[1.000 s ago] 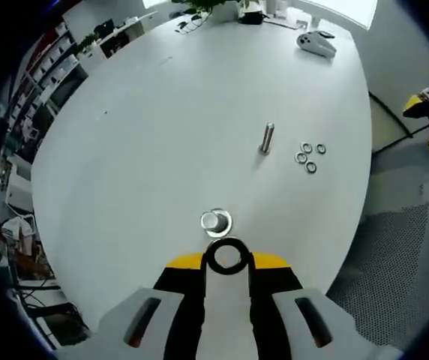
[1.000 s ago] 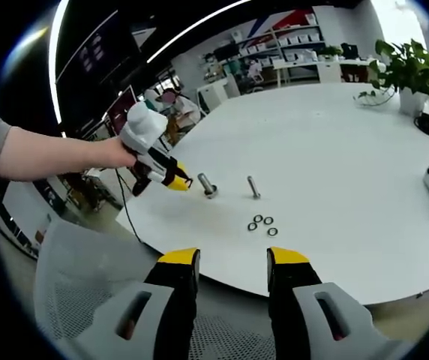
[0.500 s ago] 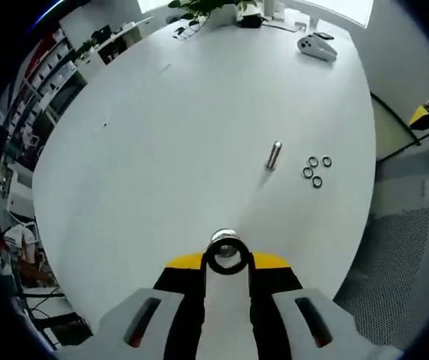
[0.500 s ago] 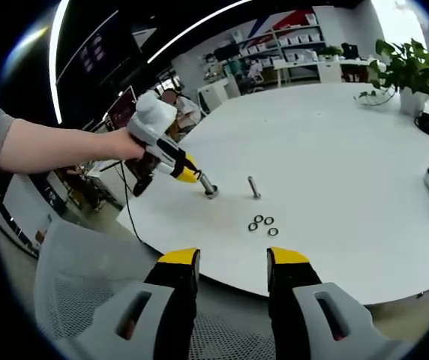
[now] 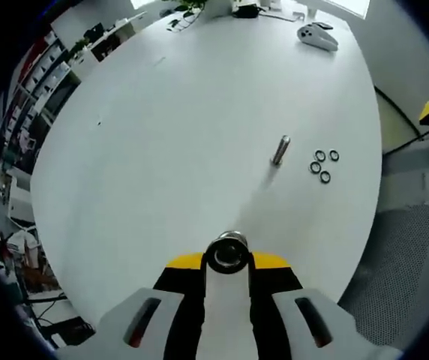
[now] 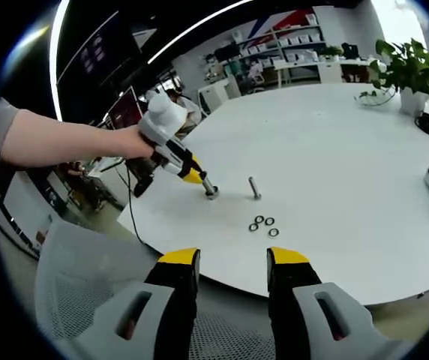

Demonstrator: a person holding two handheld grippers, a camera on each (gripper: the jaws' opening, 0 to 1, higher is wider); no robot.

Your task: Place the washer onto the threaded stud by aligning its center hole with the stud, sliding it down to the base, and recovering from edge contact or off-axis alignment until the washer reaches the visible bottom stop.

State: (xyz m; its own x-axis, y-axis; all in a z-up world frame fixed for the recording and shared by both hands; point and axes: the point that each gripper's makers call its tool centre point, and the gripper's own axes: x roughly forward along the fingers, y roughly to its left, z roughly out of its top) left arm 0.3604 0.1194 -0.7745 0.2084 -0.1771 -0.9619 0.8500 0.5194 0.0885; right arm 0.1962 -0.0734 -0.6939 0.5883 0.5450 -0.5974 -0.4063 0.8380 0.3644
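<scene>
Left gripper (image 5: 227, 259): rising from six o'clock in the left gripper view, yellow-tipped jaws clenched on the washer; in the right gripper view (image 6: 196, 177) reaching in from nine o'clock, carried by a hand (image 6: 141, 142) on a bare forearm.

Washer (image 5: 227, 255): dark ring pinched flat between the yellow tips, sitting right over the top of the near stud, hole and stud head lined up as seen along the jaws; how far down the stud, cannot tell.

Near stud (image 6: 210, 189): upright on the table close to its nine o'clock edge in the right gripper view, left gripper's tip touching its top; in the left gripper view just a shiny round head (image 5: 229, 246) showing through the ring.

Second stud (image 5: 280, 150): standing alone toward one o'clock from the jaws, well apart from the near one; in the right gripper view (image 6: 254, 187) just right of the near stud.

Spare washers (image 5: 324, 165): small cluster of dark rings flat on the table, just beside the second stud at its three o'clock; in the right gripper view (image 6: 263, 224) below it, toward six.

Right gripper (image 6: 232, 262): hanging off the table edge at six o'clock in its own view, jaws released, a plain gap between the yellow tips.

Table (image 6: 349, 150): big white round top.

Controller (image 5: 316, 37): white, up at one o'clock near the far edge.

Plant (image 6: 408, 71): potted, two o'clock in the right gripper view.
</scene>
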